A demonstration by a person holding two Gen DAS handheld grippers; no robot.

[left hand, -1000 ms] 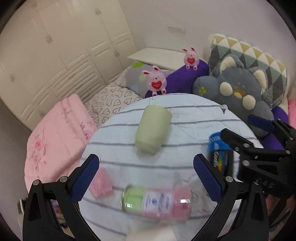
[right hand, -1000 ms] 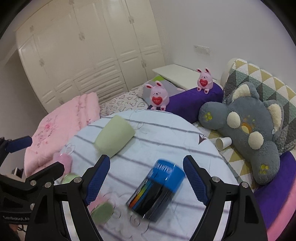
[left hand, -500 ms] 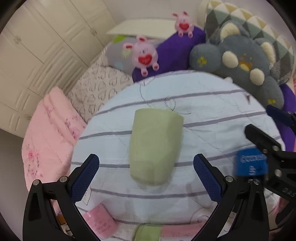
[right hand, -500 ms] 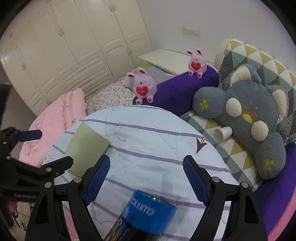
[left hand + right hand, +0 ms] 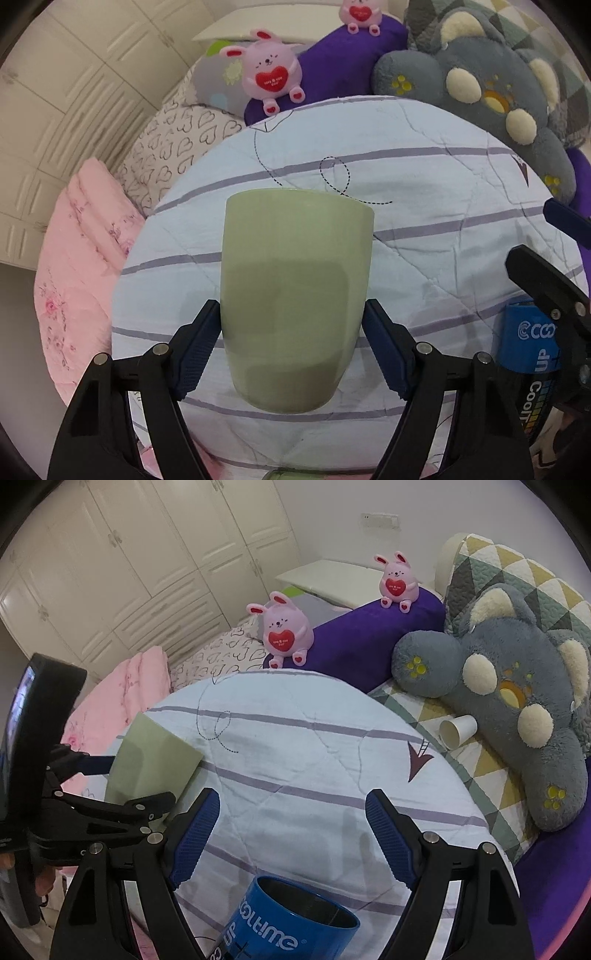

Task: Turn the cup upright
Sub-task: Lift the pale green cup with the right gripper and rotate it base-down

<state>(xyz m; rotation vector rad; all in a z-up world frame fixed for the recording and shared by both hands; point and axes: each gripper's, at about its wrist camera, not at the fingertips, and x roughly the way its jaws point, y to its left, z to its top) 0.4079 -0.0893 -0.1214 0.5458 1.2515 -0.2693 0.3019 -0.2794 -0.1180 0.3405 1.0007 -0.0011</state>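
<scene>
A pale green cup [image 5: 291, 295] lies on its side on the round striped table [image 5: 424, 206], its mouth pointing away from me. My left gripper [image 5: 291, 347] has its blue pads touching both sides of the cup near its base. The cup also shows in the right wrist view [image 5: 151, 760], with the left gripper's fingers [image 5: 122, 805] around it. My right gripper [image 5: 291, 834] is open and empty, above a blue cup [image 5: 288, 926] that stands upright below it.
The blue cup [image 5: 528, 369] stands at the table's right side. Pink bunny toys [image 5: 282, 631], a purple bolster [image 5: 362, 638] and a grey plush [image 5: 506, 698] lie behind the table. A paper cup [image 5: 456, 729] lies on the quilt. A pink blanket [image 5: 77, 258] is on the left.
My left gripper moved forward to the green cup and closed its pads onto its sides. The right gripper moved forward and the blue cup now stands upright beneath it.
</scene>
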